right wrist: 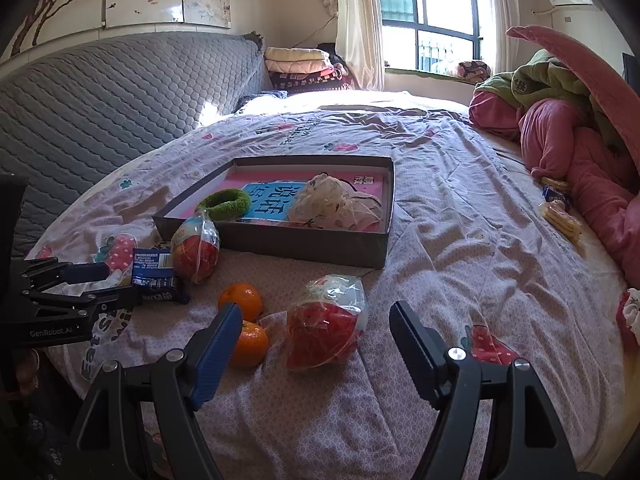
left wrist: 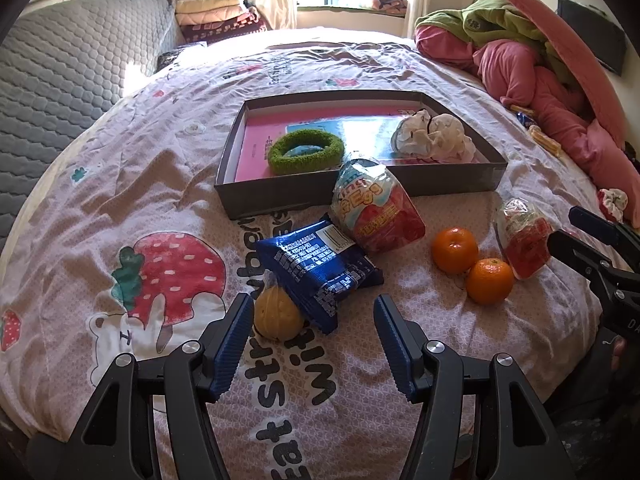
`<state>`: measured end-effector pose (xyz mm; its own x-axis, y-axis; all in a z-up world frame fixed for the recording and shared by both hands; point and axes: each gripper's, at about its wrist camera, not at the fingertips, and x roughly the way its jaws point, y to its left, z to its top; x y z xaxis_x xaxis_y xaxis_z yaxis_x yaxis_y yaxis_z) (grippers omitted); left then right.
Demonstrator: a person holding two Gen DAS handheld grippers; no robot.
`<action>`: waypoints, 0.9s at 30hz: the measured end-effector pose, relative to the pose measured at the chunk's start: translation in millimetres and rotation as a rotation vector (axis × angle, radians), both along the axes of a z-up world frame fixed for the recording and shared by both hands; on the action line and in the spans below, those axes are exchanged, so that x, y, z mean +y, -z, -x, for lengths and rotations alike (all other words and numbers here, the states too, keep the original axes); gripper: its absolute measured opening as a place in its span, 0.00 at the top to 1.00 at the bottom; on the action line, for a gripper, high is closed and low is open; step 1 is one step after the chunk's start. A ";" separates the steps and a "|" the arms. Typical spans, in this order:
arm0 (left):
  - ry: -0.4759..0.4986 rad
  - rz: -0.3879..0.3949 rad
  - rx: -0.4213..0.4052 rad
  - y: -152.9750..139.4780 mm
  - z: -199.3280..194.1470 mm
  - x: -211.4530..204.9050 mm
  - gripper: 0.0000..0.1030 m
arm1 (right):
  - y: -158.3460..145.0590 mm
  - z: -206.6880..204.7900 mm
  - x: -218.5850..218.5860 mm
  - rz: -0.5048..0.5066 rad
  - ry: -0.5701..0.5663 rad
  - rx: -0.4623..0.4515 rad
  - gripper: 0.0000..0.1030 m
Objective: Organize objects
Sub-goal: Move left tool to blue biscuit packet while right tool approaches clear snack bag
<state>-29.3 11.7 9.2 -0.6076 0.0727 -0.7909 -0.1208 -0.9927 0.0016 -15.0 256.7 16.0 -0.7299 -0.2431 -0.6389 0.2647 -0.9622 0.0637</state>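
A grey shallow box (left wrist: 280, 194) (right wrist: 304, 242) lies on the bed and holds a green ring (left wrist: 306, 151) (right wrist: 225, 203) and a white scrunchie (left wrist: 434, 136) (right wrist: 334, 200). In front of it lie a blue snack packet (left wrist: 320, 266) (right wrist: 154, 270), a yellow fruit (left wrist: 278, 314), a wrapped toy egg (left wrist: 374, 206) (right wrist: 196, 248), two oranges (left wrist: 454, 249) (left wrist: 490, 280) (right wrist: 240, 300) (right wrist: 250, 342) and a second wrapped egg (left wrist: 522, 236) (right wrist: 326, 328). My left gripper (left wrist: 314, 320) stands open just short of the blue packet and yellow fruit. My right gripper (right wrist: 316, 326) is open with the second egg just ahead, untouched.
A patterned bedsheet (left wrist: 140, 200) covers the bed. Pink and green bedding (left wrist: 520, 64) (right wrist: 568, 140) is piled at the right, with biscuit packets (right wrist: 560, 212) beside it. A grey quilted headboard (left wrist: 60, 72) stands at the left. Folded blankets (right wrist: 298, 66) sit by the window.
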 end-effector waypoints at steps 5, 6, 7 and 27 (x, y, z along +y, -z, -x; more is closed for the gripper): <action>0.012 0.006 0.011 1.0 1.4 0.9 0.38 | 1.5 1.2 0.0 0.002 0.002 -0.009 0.27; 0.016 0.010 0.014 1.3 2.0 1.0 0.38 | 2.2 1.5 0.2 0.001 0.001 -0.011 0.27; 0.021 0.011 0.018 1.4 2.7 0.6 0.38 | 2.5 1.9 0.3 0.001 0.001 -0.013 0.27; 0.135 0.073 0.040 20.5 25.4 0.9 0.30 | 17.1 12.3 0.6 0.022 -0.001 -0.083 0.27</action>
